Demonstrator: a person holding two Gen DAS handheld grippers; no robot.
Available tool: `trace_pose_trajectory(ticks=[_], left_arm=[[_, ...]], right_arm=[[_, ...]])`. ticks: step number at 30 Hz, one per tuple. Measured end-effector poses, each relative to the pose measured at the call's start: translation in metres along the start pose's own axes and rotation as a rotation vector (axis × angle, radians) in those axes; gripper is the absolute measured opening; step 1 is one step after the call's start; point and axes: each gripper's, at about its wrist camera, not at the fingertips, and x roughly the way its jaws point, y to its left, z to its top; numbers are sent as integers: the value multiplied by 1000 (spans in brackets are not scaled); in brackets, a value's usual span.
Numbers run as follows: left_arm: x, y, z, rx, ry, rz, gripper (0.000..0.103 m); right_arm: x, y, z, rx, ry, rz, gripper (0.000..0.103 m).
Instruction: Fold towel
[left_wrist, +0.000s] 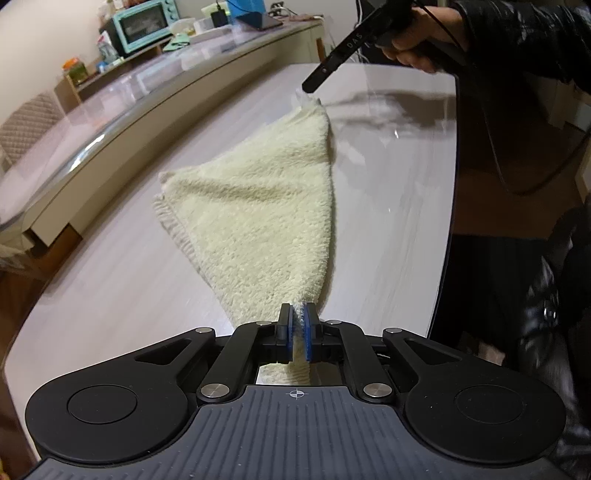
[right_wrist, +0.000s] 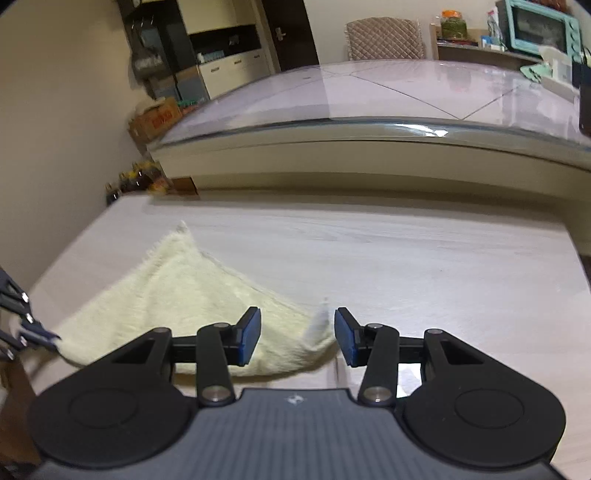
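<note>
Down at the bottom centre of its own view, our left gripper (left_wrist: 299, 334) is clamped on a corner of the cream towel (left_wrist: 258, 206), which stretches up the pale table (left_wrist: 110, 266). Our right gripper (right_wrist: 297, 338) stands apart, pads clear of the towel corner between them. Upper left, a glass jar (left_wrist: 75, 68) holds something green.

Pale cream towel (left_wrist: 258, 206), fluffy looped pile; whitish wood-grain tabletop (left_wrist: 110, 280); black tools with blue pads (right_wrist: 249, 336); mint-green oven (left_wrist: 142, 24); beige quilted chair (right_wrist: 384, 38).
</note>
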Motion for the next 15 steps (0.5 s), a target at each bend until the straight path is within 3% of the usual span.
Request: trace_pose_trajectory(ticks=[4,11,14,15], left_arm=[[-1,6,-2,16,25,8,6],[-4,4,1,1,12,-1,7],[-12,6,-3,-61,-20,-17,13],[-15,6,-6,-82,-29,-15,22]], right_arm=[[7,3,4,-16,0,4,47],[27,28,35,-57,27,222,47],[42,44,51,-128,58,271,47],[50,51,57,-155,69,288,47]])
